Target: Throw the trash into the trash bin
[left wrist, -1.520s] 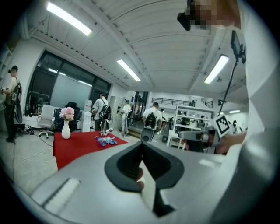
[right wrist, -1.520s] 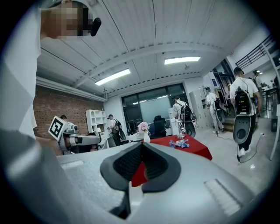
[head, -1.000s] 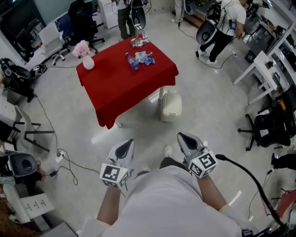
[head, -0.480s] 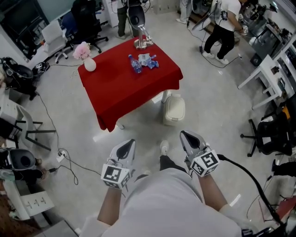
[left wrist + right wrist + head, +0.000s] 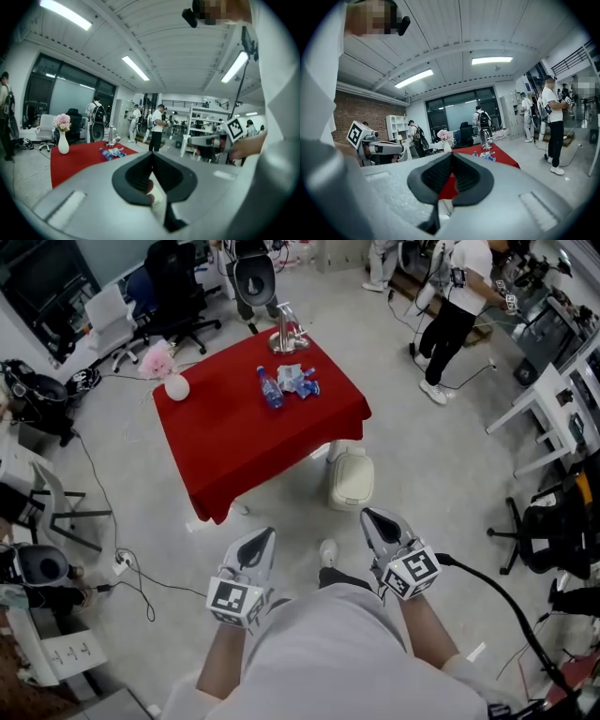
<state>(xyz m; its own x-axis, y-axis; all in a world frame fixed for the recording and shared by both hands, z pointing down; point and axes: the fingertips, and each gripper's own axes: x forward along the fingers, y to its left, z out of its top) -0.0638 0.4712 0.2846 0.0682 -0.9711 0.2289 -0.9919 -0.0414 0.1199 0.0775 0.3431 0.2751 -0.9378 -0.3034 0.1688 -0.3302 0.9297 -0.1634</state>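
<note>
Jaws on both sides are pressed together with nothing between them; each gripper view shows the dark pads meeting in a closed seam. The left gripper [image 5: 255, 545] and the right gripper [image 5: 380, 526] ride side by side in front of my body, both aimed at the desk [image 5: 234, 442] under its red cloth.

The trash is on the far part of that desk: a bottle [image 5: 269, 390] with a blue label, and a small heap of crumpled wrappers [image 5: 300, 381] just beside it. A metal stand [image 5: 286, 334] is behind them and a vase [image 5: 175, 387] of pink flowers sits near the left corner. The trash bin [image 5: 351, 479] stands on the floor by the desk's near right corner, and its lid looks down.

What has changed over the last second is my position, not my grip. The desk and the bin have slid lower in the head view and sit nearer the grippers, so I am closing in on them. Both grippers keep the same closed pose throughout.

I judge the task to be in its approach step, with no trash picked up yet. The trash is well out of reach, so I need to get closer, then part one pair of jaws before going for the bottle or the wrappers. The lid may also need dealing with
</note>
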